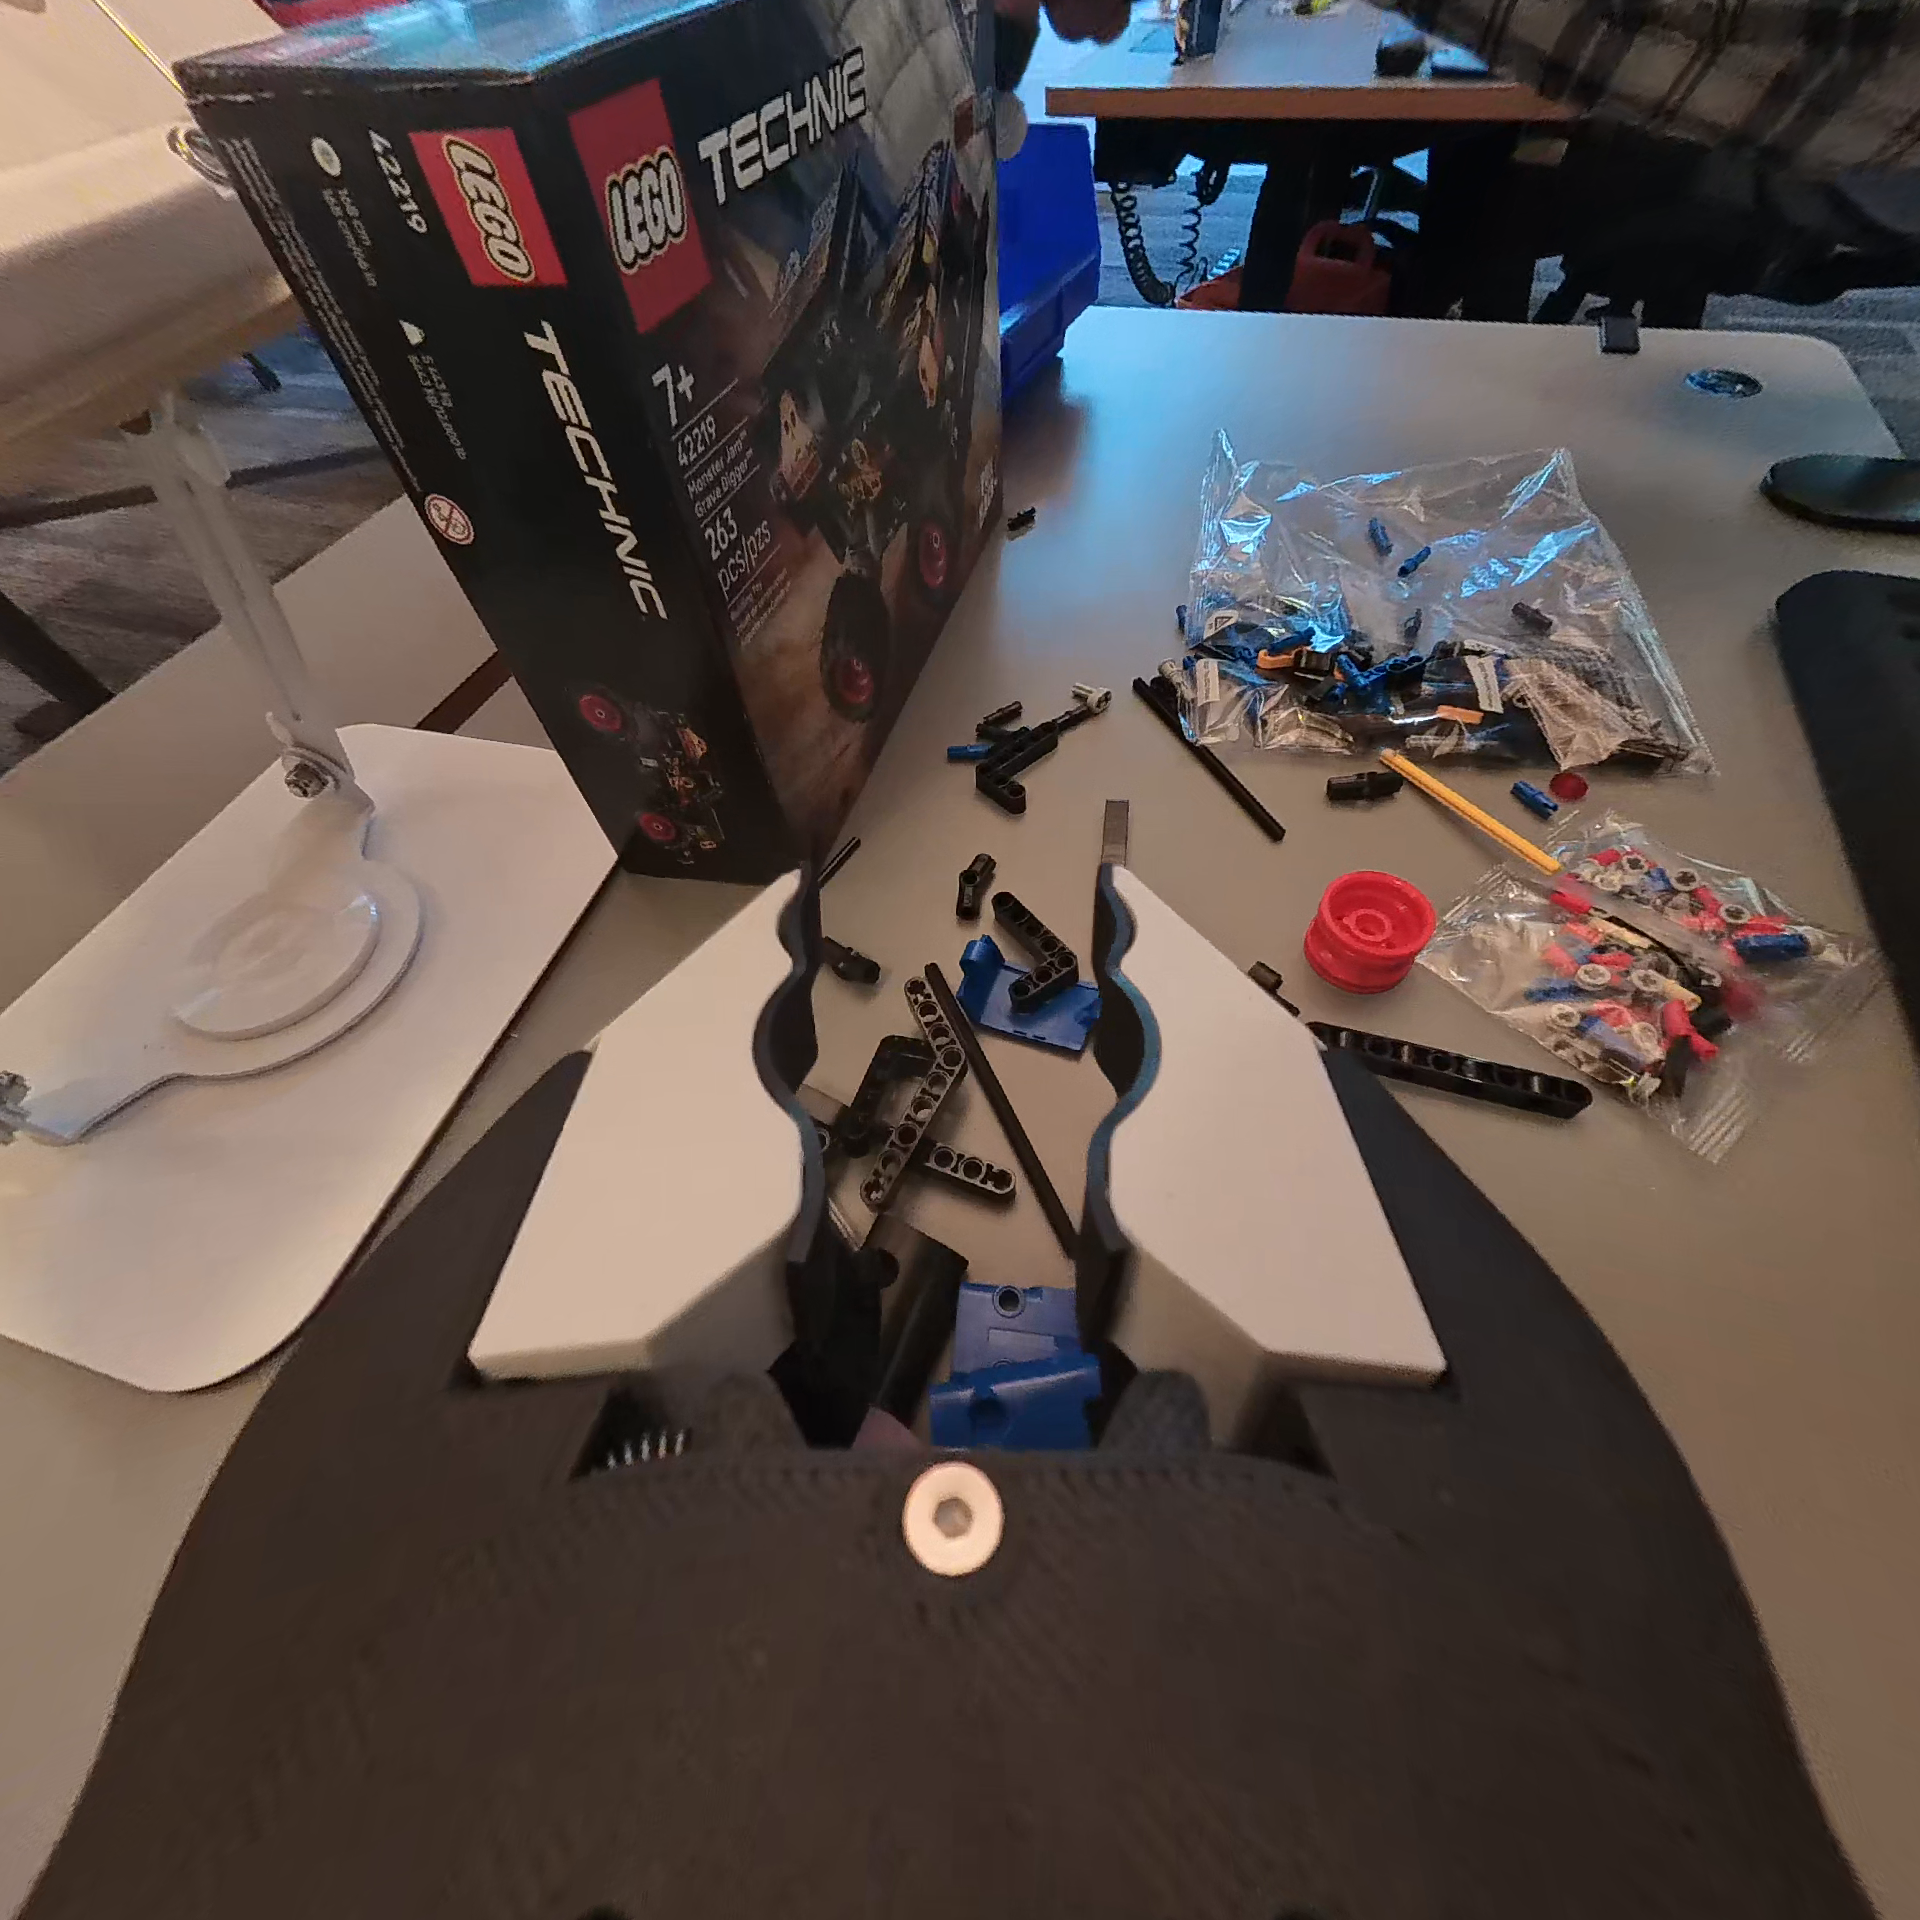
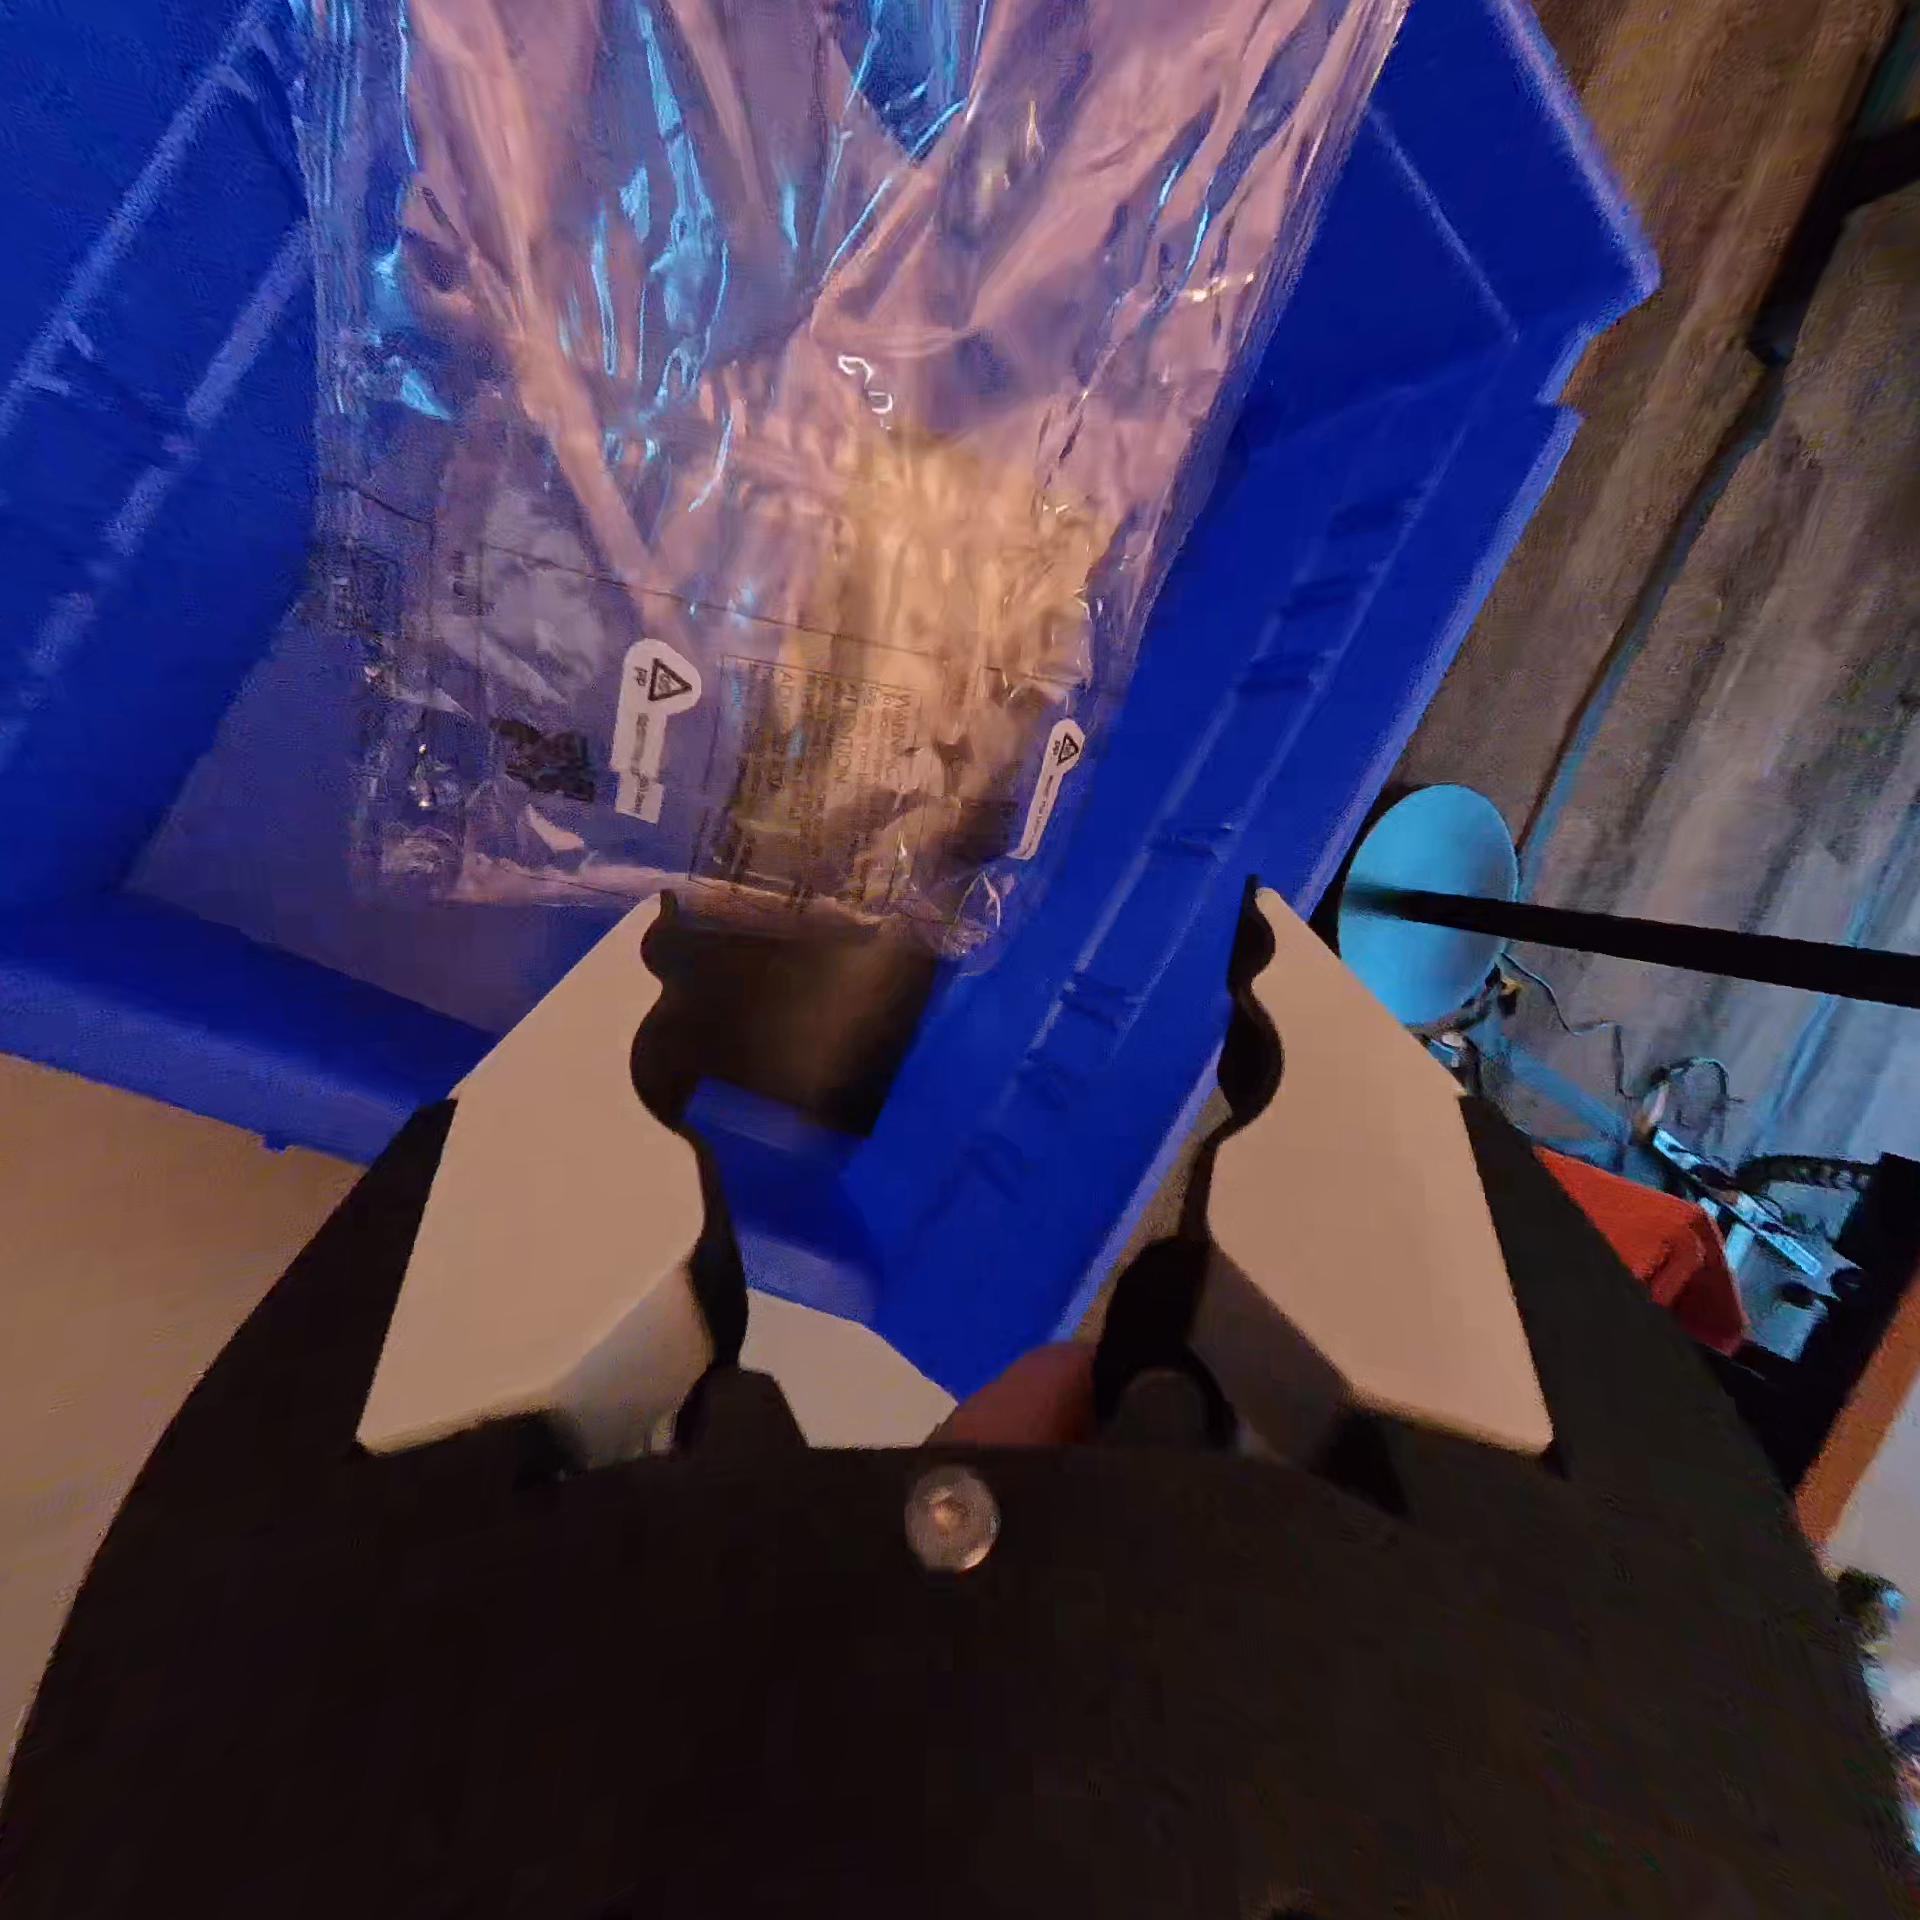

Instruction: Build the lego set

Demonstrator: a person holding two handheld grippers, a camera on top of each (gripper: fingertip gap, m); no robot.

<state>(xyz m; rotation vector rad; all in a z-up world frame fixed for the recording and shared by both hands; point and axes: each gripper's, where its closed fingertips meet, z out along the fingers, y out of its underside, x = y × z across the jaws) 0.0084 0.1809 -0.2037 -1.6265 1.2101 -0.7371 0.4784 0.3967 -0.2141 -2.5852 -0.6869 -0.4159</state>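
Observation:
In the left wrist view my left gripper (image 1: pixel 951 909) is open and empty above a scatter of loose parts on the grey table (image 1: pixel 1351 1299): black beams (image 1: pixel 935 1081), a black axle (image 1: pixel 1003 1112), and blue panels (image 1: pixel 1023 1003). A second blue panel (image 1: pixel 1003 1351) shows between the finger bases. A red wheel hub (image 1: pixel 1369 930) lies to the right. In the right wrist view my right gripper (image 2: pixel 956 899) is wide open over a blue bin (image 2: pixel 1299 779). An empty clear plastic bag (image 2: pixel 748 468) lies in the bin, its edge just past the fingertips, not gripped.
The black set box (image 1: pixel 644 436) stands at the back left. Two clear bags of parts (image 1: pixel 1434 623) (image 1: pixel 1652 966) lie on the right, with a long black beam (image 1: pixel 1455 1065) and a yellow axle (image 1: pixel 1470 810). A white stand (image 1: pixel 260 831) is on the left. One gripper's finger ends stand about 50 cm off the other's. My right tips are about 50 cm from the black axle (image 1: pixel 1003 1112), my left tips only 9 cm.

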